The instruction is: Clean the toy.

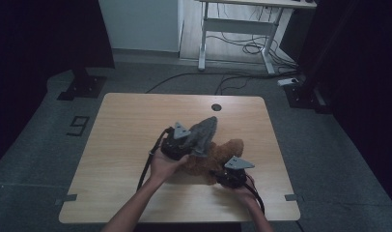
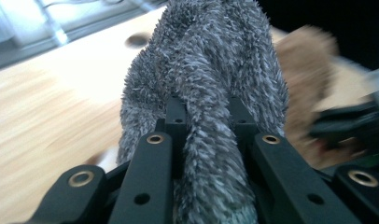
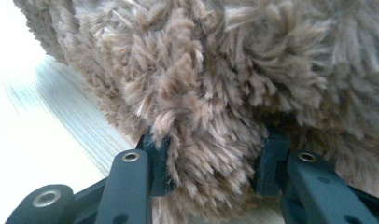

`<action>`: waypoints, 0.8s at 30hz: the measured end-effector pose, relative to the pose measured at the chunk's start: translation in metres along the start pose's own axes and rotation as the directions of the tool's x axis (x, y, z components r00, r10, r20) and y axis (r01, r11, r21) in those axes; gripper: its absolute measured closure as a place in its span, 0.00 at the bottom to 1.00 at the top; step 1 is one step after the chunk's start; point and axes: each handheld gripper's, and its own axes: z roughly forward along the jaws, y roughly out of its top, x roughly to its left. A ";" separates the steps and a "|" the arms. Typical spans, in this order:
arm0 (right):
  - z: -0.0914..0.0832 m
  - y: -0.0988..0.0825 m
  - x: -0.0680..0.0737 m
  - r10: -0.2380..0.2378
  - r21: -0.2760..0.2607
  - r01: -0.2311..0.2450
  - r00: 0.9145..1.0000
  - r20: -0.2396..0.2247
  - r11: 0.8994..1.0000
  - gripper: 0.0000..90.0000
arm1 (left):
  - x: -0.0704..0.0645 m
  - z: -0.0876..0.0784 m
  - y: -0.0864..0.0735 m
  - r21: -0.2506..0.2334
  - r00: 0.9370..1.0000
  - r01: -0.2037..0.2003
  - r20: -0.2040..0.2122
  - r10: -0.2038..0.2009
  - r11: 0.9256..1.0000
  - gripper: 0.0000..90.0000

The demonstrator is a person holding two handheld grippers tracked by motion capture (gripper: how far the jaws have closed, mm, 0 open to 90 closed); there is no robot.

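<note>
A grey fuzzy sock [image 1: 203,133] hangs lifted above the wooden table [image 1: 136,125], its near end pinched in my left gripper [image 1: 191,145]. In the left gripper view the grey sock [image 2: 206,79] runs away from me between the two black jaws, and my left gripper [image 2: 207,116] is shut on it. A brown fuzzy sock [image 1: 218,154] lies on the table under and to the right of the grey one. My right gripper [image 1: 223,176] sits at its near edge. In the right gripper view the brown sock [image 3: 215,84] bulges between the jaws, with my right gripper [image 3: 214,163] shut on its pile.
A round cable hole [image 1: 216,107] sits near the table's far edge. Behind the table stand a white desk frame [image 1: 237,29] with loose cables on the floor and a black stand base [image 1: 83,84] at the left. Black cables trail from both grippers toward the near edge.
</note>
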 end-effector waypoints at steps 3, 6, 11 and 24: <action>0.000 0.000 0.001 -0.004 -0.003 0.004 1.000 0.002 1.000 0.65 | -0.024 0.017 0.010 0.013 0.999 -0.043 0.034 0.042 0.999 0.83; -0.001 0.000 0.001 -0.001 -0.002 0.001 1.000 -0.001 1.000 0.65 | -0.044 0.045 0.007 0.081 0.993 -0.117 0.008 0.117 0.990 0.83; -0.001 0.000 0.000 0.016 0.001 -0.016 1.000 -0.010 1.000 0.65 | -0.041 0.048 -0.010 0.077 0.990 -0.136 -0.010 0.138 0.988 0.84; 0.000 0.000 -0.003 0.046 -0.007 -0.046 0.999 -0.022 0.999 0.65 | 0.039 -0.035 -0.052 0.014 0.995 0.050 -0.089 -0.049 0.999 0.83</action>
